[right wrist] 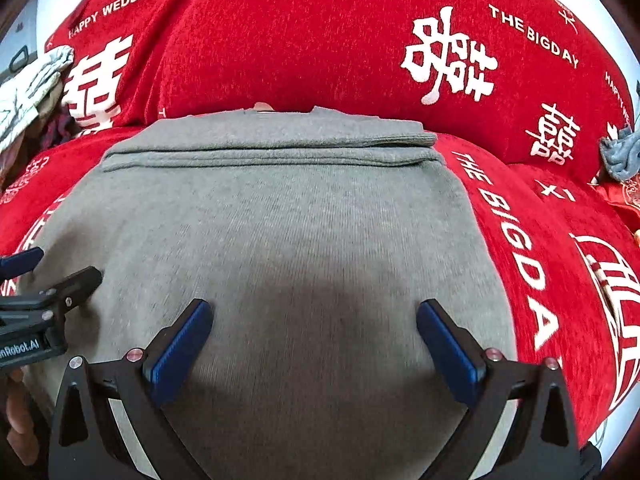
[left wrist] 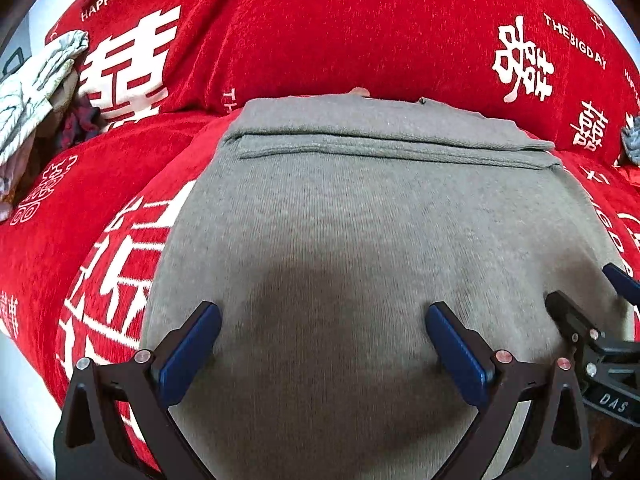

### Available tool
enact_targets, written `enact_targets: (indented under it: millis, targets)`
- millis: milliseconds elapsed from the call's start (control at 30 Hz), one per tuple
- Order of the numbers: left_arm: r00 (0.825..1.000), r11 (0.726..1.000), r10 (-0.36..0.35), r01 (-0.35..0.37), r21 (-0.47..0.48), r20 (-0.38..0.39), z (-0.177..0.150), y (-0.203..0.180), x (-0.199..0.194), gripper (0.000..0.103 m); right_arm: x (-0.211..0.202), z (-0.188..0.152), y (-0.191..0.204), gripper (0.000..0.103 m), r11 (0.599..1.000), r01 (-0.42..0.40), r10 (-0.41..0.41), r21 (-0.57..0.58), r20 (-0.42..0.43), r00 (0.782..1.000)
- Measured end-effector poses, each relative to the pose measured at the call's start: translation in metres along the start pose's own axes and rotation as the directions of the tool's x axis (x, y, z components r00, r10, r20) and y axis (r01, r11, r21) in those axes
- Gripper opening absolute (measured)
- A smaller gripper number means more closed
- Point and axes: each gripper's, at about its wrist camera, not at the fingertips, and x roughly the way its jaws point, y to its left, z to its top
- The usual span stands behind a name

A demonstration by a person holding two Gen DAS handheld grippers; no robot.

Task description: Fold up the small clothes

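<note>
Your left gripper (left wrist: 323, 334) hangs over the grey garment (left wrist: 360, 232) with its blue ribbed fingers (left wrist: 192, 352) spread wide and gripping nothing. Your right gripper (right wrist: 314, 330) does the same just beside it, fingers (right wrist: 450, 346) wide apart and empty; in the left view it shows at the right edge, its black frame near the cloth.

The garment is a fine-ribbed knit, lying flat on the red sofa cover (left wrist: 320, 28). Its far end is folded back on itself into a thick layered band (right wrist: 272, 148) with straight stacked edges, running across just in front of the cushion. The near part is smooth, with a soft shadow between your fingers.

The cover is a fuzzy chenille-like weave with white characters and lettering. A crumpled pale quilted cloth (left wrist: 32, 92) lies to the far left, and a small grey-blue bundle (right wrist: 622, 152) at the right.
</note>
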Motion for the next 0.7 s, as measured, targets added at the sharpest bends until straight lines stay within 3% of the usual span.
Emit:
enact_targets:
  millis: [533,700]
  targets:
    - [0.996,0.999,-0.036,0.038,0.019,-0.075,-0.045,0.001,-0.025,0.103,-0.037,-0.051,0.001,0.102,0.996,-0.031,0.029,-0.09,-0.026,0.999]
    - [0.989,0.996,-0.054,0.064,0.065,-0.14,-0.057,0.0,-0.029,0.103,-0.045,-0.067,0.0,0.102,0.987,-0.043,0.033,-0.153,-0.069,0.997]
